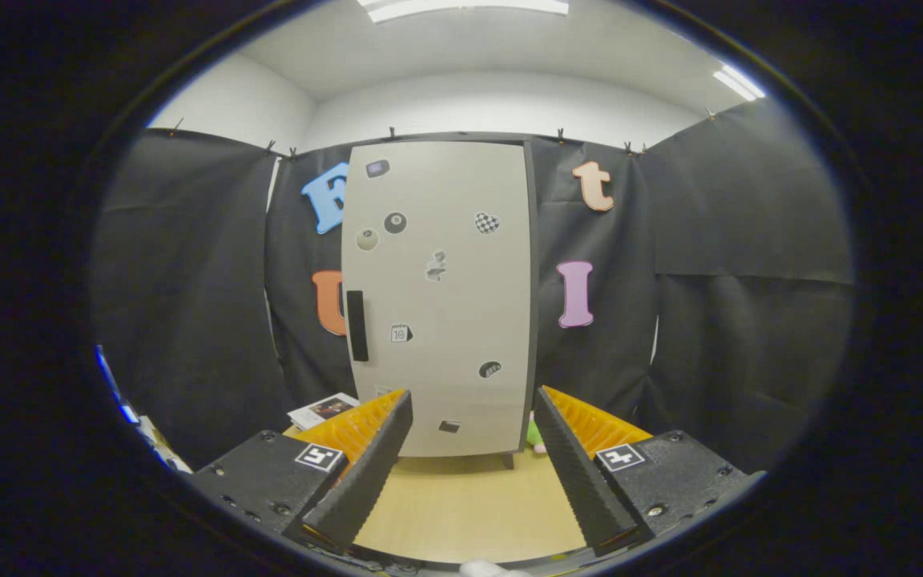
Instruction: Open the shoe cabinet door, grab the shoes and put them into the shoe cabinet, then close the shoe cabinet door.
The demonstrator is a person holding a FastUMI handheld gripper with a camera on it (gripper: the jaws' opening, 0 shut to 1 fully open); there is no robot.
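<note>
A tall pale shoe cabinet (439,296) stands on the wooden floor beyond my fingers, its door shut and dotted with small stickers. A dark vertical handle (356,325) sits near the door's left edge. My gripper (473,405) is open, well short of the cabinet, with nothing between its fingers. A small green and pink thing (535,433), perhaps part of a shoe, peeks out by the cabinet's lower right corner, just behind my right finger; most of it is hidden.
Black cloth walls close in the booth behind and beside the cabinet. A booklet or card (322,409) lies on the floor to the cabinet's left, behind my left finger. Bare wooden floor (469,501) stretches between me and the cabinet.
</note>
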